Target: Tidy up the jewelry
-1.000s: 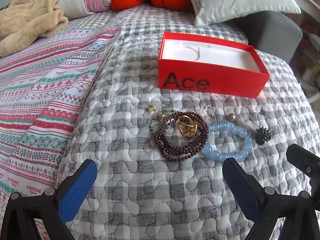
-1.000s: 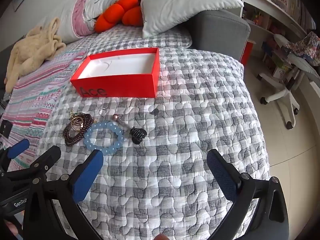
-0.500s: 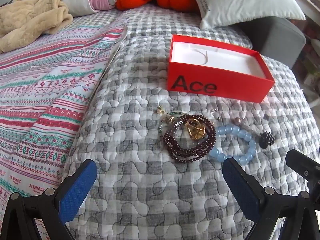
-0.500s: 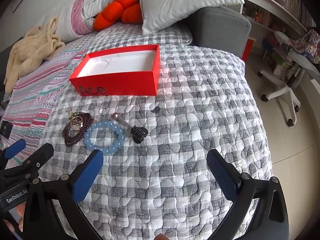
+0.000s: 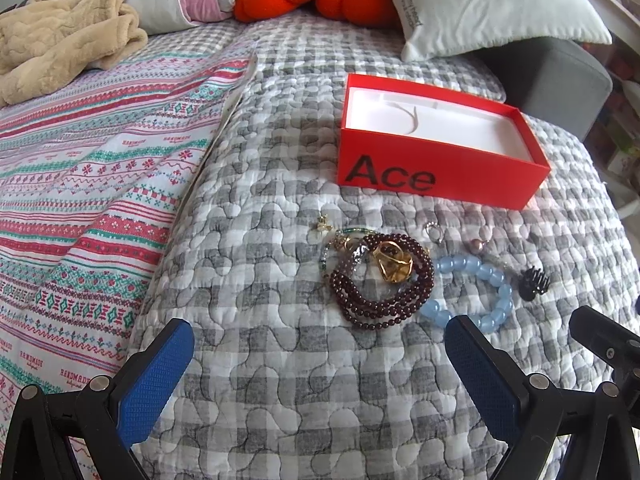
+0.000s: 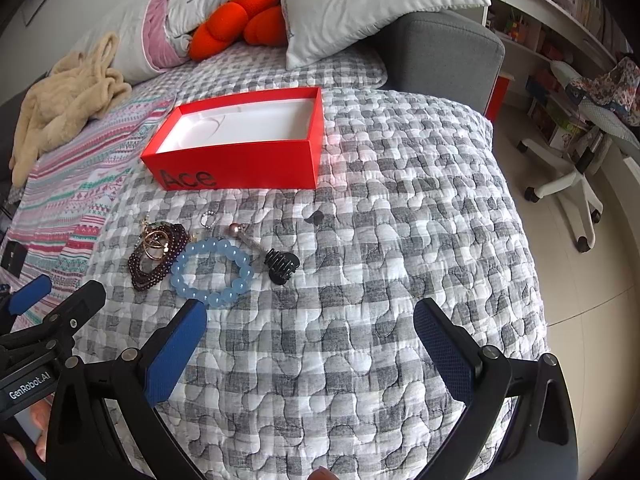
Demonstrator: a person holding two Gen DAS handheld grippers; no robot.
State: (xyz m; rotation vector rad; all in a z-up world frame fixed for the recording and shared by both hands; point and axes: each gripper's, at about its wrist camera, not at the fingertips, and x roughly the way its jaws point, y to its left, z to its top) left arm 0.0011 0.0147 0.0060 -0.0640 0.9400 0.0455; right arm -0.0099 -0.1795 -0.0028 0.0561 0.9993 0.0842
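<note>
Jewelry box (image 5: 440, 174) sits open-top, long axis left-right across bed (image 5: 280, 380), "Ace" side facing cams. Left hand-held gripper (image 5: 320, 368) & right hand-held gripper (image 6: 310, 354) both spread wide, holding nothing.

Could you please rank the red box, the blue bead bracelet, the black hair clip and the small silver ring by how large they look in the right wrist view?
1. Red box
2. Blue bead bracelet
3. Black hair clip
4. Small silver ring
</note>
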